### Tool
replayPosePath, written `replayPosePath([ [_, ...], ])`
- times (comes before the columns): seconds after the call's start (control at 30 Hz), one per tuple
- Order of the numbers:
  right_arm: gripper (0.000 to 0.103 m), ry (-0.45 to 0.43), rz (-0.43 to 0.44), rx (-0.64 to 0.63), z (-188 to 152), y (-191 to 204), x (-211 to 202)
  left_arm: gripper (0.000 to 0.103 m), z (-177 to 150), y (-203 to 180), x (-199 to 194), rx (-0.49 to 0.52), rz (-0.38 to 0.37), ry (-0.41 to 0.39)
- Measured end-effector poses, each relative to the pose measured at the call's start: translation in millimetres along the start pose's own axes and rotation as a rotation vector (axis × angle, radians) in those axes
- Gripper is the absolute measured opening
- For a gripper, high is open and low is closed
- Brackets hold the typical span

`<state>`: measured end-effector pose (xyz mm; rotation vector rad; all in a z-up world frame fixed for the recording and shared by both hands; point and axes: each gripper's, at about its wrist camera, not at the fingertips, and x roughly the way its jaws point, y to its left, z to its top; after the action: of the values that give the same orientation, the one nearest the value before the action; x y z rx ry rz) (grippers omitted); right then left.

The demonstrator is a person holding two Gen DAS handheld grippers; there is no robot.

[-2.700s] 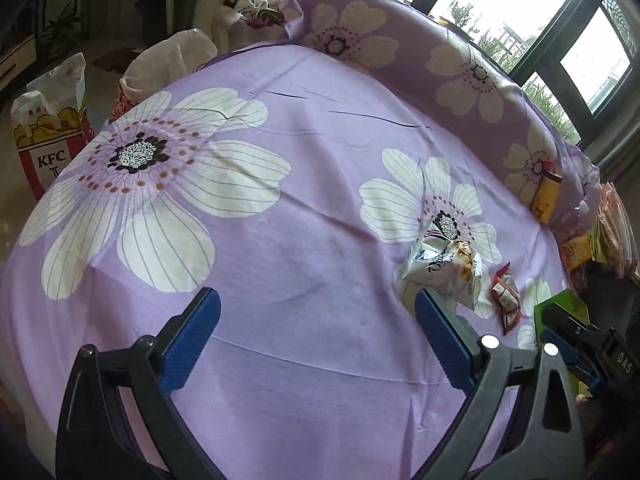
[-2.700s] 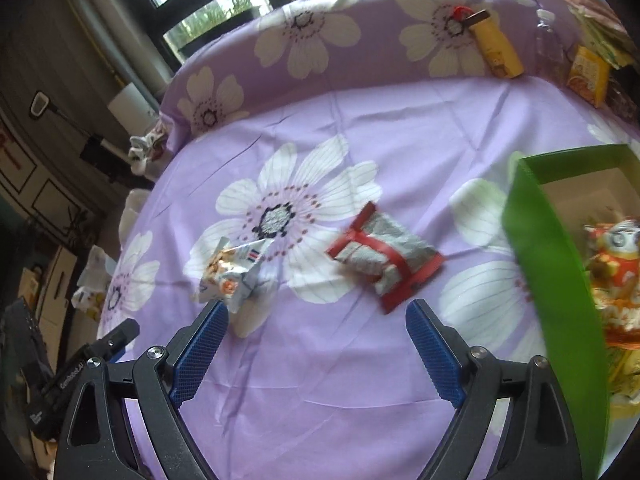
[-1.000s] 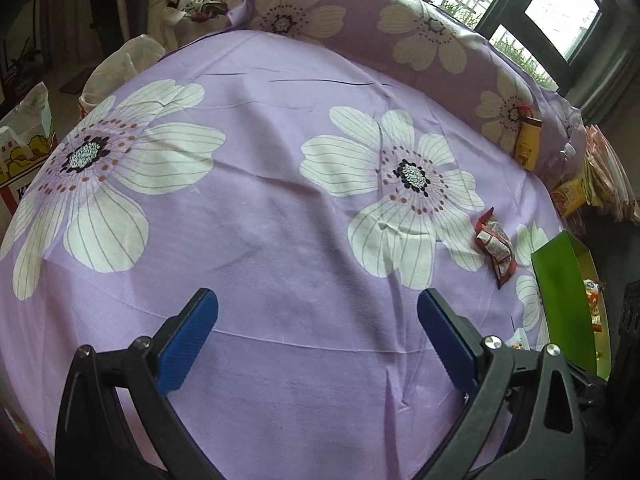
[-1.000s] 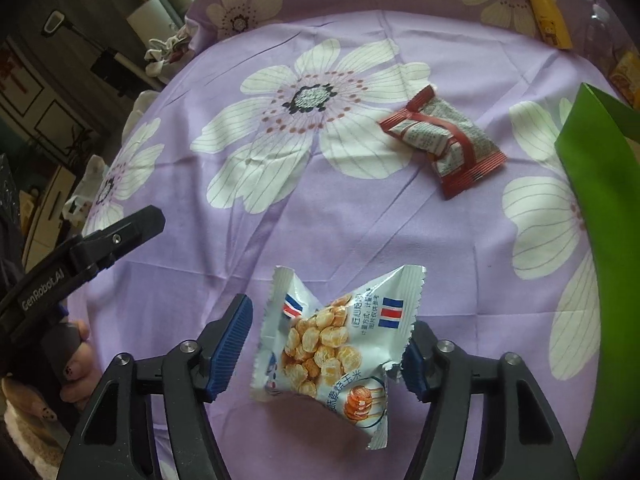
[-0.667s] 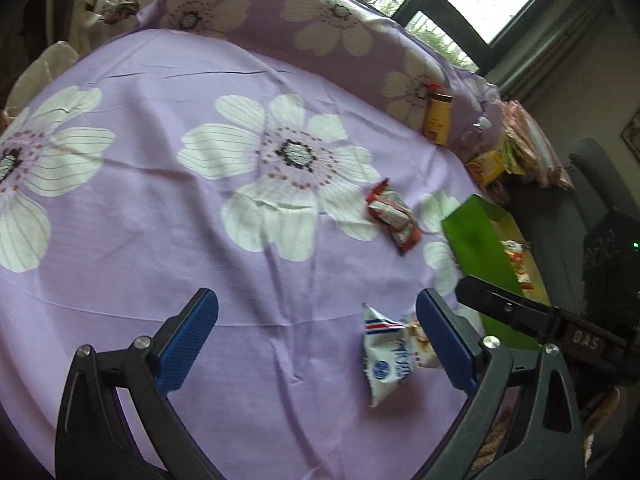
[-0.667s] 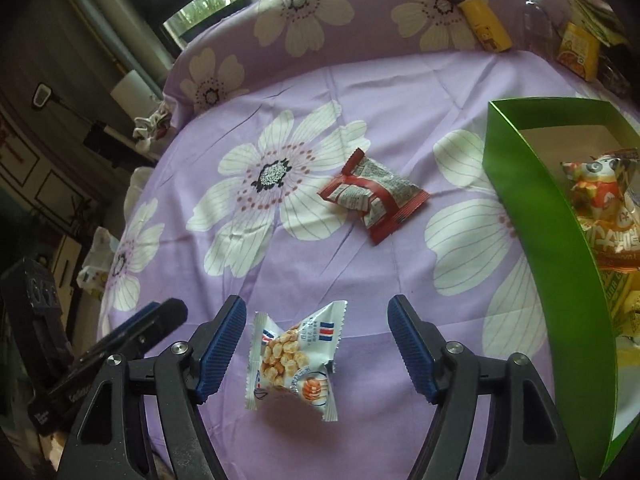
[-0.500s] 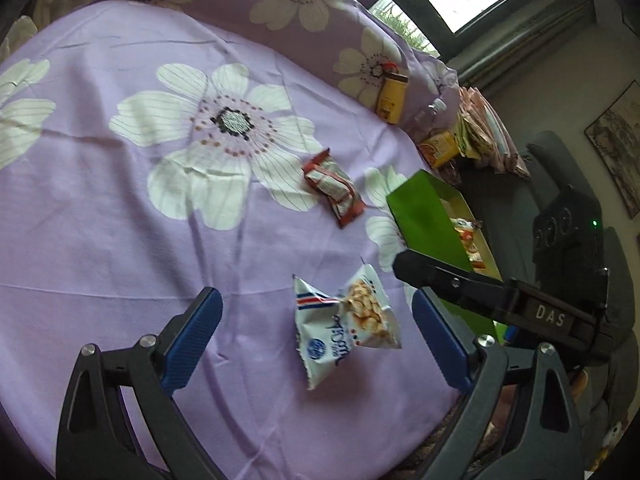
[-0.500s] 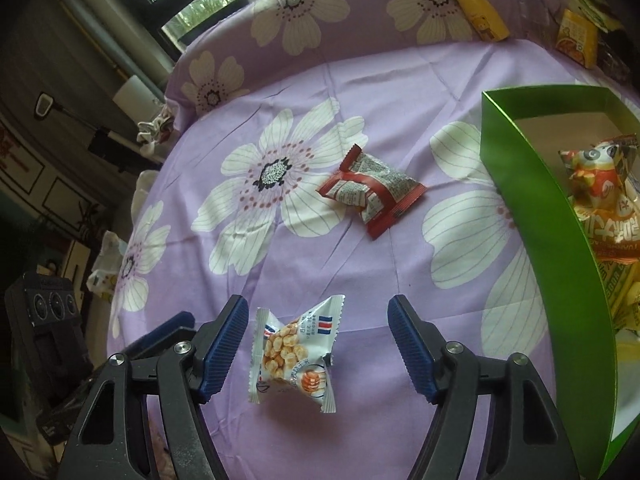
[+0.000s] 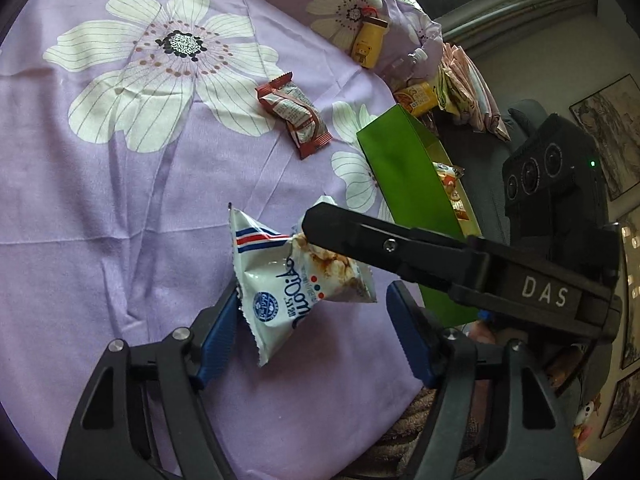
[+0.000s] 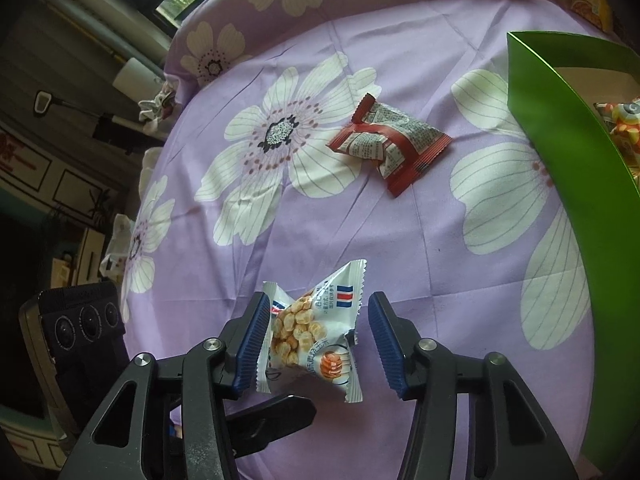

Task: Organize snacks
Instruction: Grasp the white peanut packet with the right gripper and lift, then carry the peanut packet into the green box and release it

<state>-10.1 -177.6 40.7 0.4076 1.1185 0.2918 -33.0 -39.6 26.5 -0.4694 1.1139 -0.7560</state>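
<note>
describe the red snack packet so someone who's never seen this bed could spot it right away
On the purple flowered bedsheet, look between the big white flower and the green box. The red snack packet lies there alone, red-edged with grey print, unlike the white corn-snack bag nearer the claws.

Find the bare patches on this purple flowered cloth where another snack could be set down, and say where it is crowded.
Free: the cloth left of the red packet. Crowded: near the green box, where both grippers surround the white snack bag.

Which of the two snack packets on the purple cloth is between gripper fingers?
The white packet with the red-and-blue stripes; the red packet lies farther off, beside the green box.
</note>
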Motion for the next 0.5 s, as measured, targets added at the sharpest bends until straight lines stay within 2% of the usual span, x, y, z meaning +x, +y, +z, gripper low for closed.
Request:
replayPosePath([
  [0.03,0.054,0.004,0.004,-0.005,-0.7,0.8,1.3,0.066,-0.4,-0.1,0.8,0.004,0.005,0.0],
  [0.1,0.054,0.014,0.007,-0.016,-1.6,3.2,4.4,0.055,-1.5,-1.0,1.4,0.012,0.029,-0.005],
  [0.2,0.054,0.012,-0.025,-0.022,-2.8,4.7,6.4,0.054,-1.4,-2.4,0.0,0.023,0.047,-0.018],
  [0.5,0.054,-0.043,-0.034,-0.049,-0.9,10.5,-11.3,0.054,8.4,-33.8,-10.0,0.1,0.086,-0.103],
])
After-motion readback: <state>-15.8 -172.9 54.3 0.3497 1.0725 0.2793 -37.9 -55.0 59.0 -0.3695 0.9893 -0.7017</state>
